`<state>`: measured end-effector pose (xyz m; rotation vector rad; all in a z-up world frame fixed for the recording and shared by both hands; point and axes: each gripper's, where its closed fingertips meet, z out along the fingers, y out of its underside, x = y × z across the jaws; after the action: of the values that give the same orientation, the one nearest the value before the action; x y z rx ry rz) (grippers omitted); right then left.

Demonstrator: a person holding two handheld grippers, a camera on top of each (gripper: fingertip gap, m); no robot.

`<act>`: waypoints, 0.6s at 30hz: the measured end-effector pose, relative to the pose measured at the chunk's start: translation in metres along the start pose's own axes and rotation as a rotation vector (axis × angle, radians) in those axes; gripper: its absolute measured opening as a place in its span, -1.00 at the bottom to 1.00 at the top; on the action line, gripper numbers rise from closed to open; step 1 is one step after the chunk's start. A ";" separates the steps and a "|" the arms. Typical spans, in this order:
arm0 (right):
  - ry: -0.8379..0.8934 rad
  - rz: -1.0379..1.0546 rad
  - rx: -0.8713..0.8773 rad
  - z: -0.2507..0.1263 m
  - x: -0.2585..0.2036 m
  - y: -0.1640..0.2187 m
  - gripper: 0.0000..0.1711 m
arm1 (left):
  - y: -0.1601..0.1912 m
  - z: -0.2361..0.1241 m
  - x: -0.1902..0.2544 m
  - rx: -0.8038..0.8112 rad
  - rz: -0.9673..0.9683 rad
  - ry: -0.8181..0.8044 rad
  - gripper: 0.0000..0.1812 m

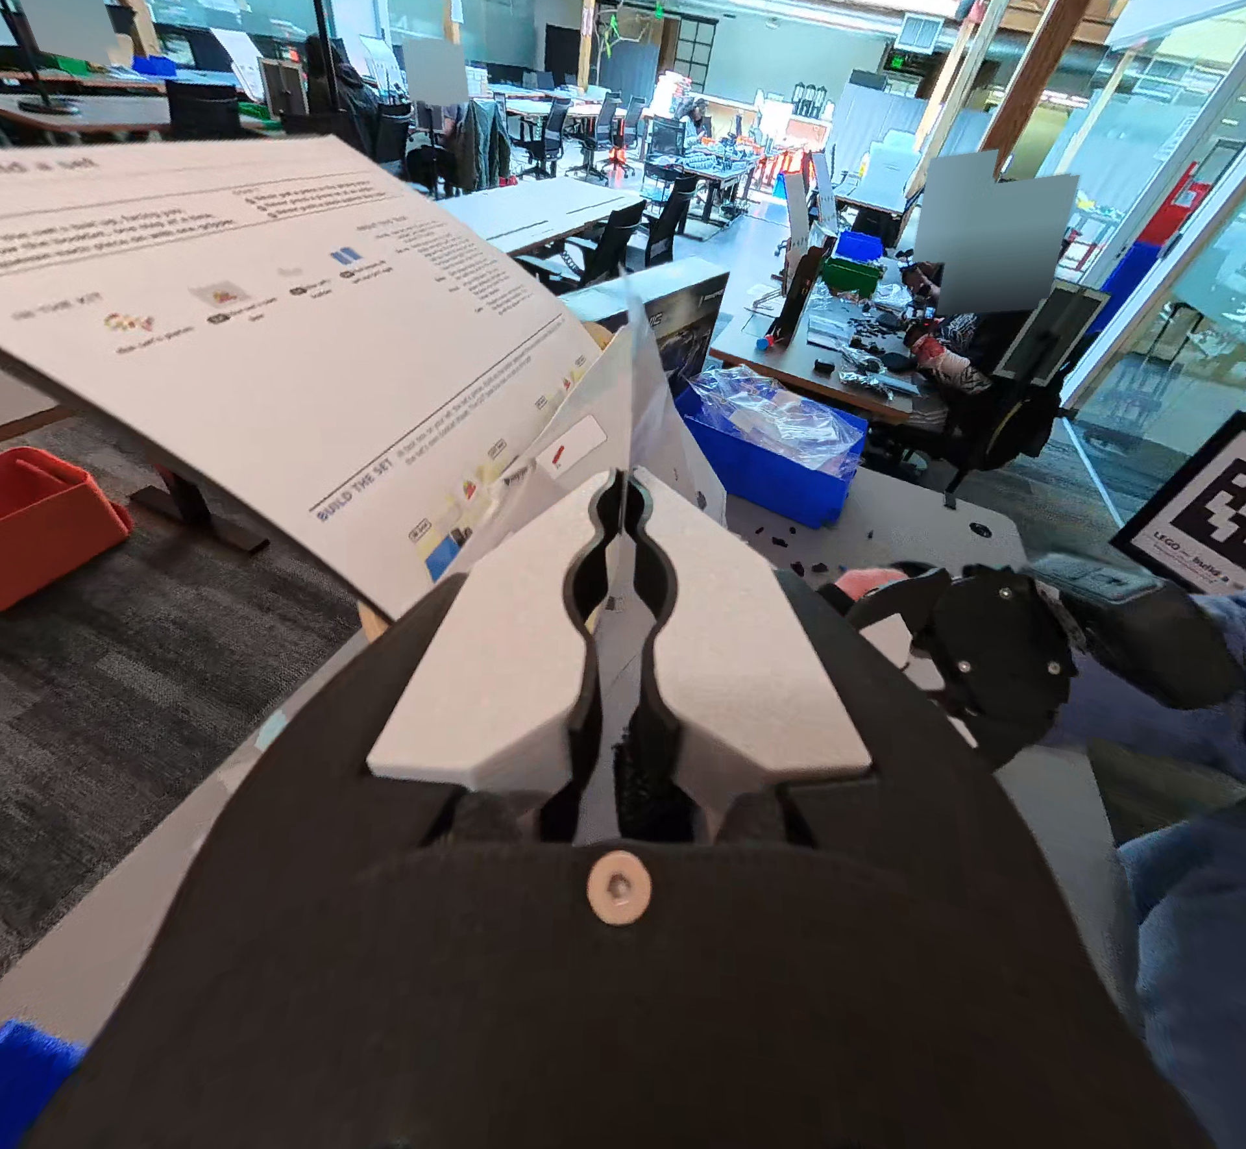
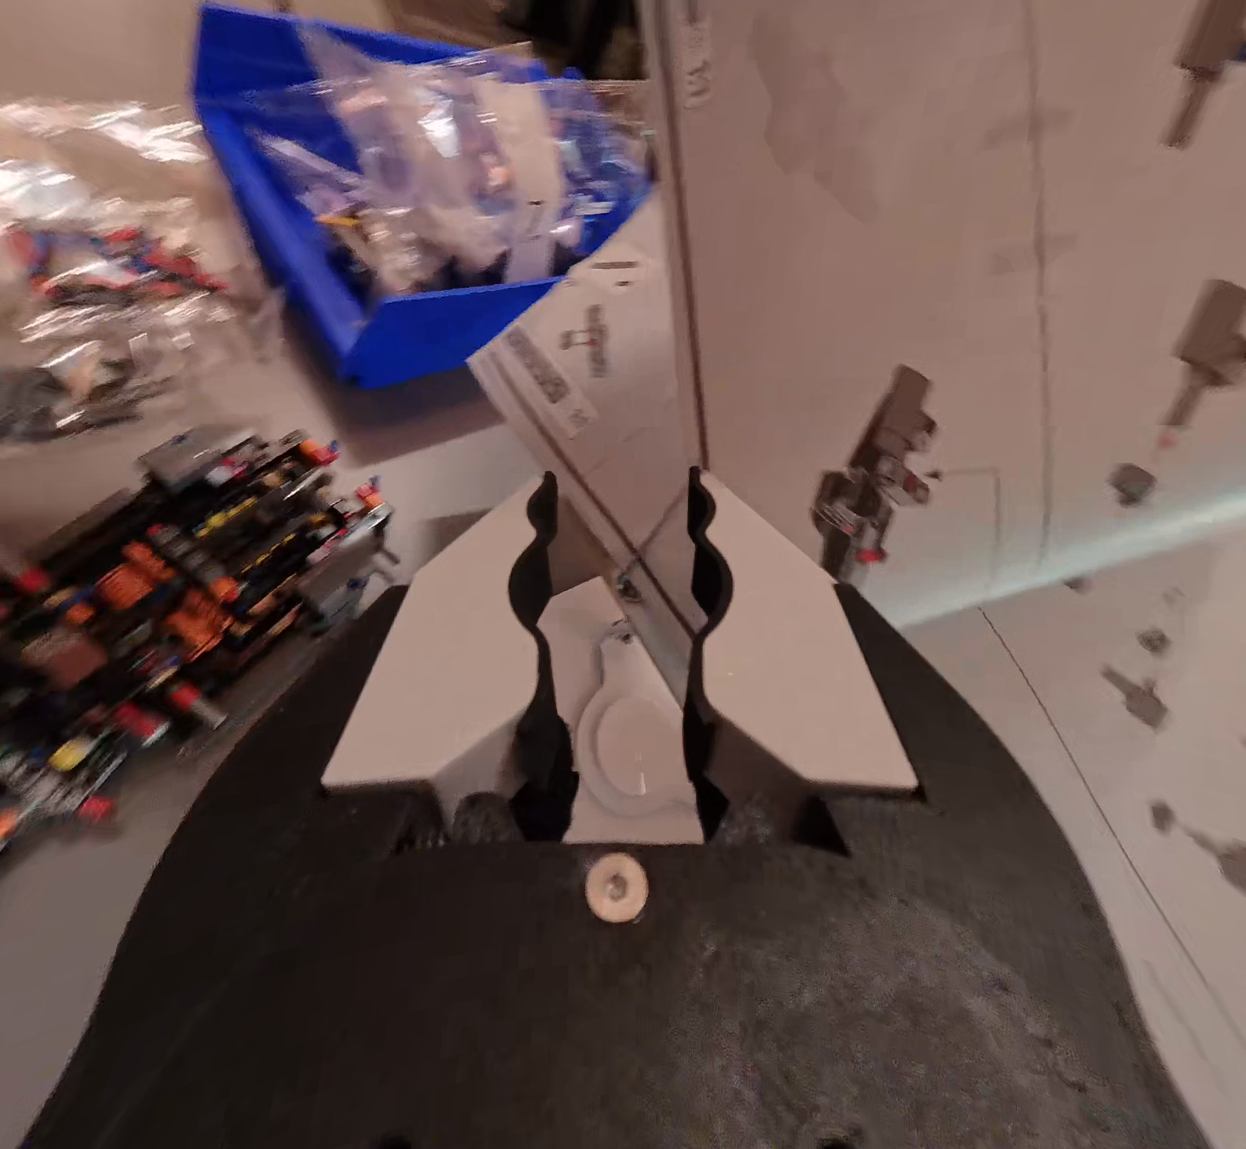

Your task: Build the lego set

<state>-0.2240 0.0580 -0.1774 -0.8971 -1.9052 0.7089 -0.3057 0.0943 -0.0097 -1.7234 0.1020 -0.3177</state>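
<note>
The left gripper (image 1: 624, 496) is clamped on a booklet page (image 1: 630, 388), lifted edge-on. The right gripper (image 2: 620, 496) stands apart before the booklet (image 2: 843, 240); the half-built lego (image 2: 168, 590) lies at nine o'clock, a blue bin (image 2: 404, 334) at eleven.

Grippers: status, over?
Left gripper shut on booklet page. Right gripper open, over open booklet. Half-built model untouched on table. Nothing blocking.

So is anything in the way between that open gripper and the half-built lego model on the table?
Nothing solid blocks it. The right gripper is open over the instruction booklet's pages, with the lego model off to its left on bare table. The blue bin sits farther back.
</note>
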 end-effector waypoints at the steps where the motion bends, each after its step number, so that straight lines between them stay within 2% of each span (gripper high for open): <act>1: 0.053 0.016 0.021 0.000 0.006 0.000 -0.60 | -0.002 0.003 0.001 0.001 0.006 0.006 -1.00; 5: 0.086 0.191 0.025 0.011 0.010 0.014 -0.64 | -0.008 0.014 0.001 0.013 0.005 0.018 -1.00; 11: 0.177 0.131 -0.008 0.028 0.013 0.019 -0.74 | -0.007 0.018 -0.003 0.006 -0.012 0.030 -1.00; 13: 0.188 0.115 -0.010 0.031 0.014 0.017 -0.84 | -0.004 0.017 -0.005 0.005 -0.026 0.035 -1.00; 14: 0.185 0.116 -0.020 0.034 0.014 0.018 -0.88 | -0.003 0.016 -0.007 0.008 -0.037 0.040 -1.00; 15: 0.180 0.107 -0.019 0.036 0.015 0.017 -1.00 | -0.002 0.015 -0.008 0.010 -0.047 0.046 -1.00; 18: 0.103 0.088 -0.027 0.039 0.007 0.016 -1.00 | 0.004 0.012 -0.013 0.006 -0.060 0.041 -1.00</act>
<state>-0.2560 0.0677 -0.2034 -1.0211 -1.7968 0.6768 -0.3147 0.1080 -0.0175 -1.7162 0.0789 -0.3978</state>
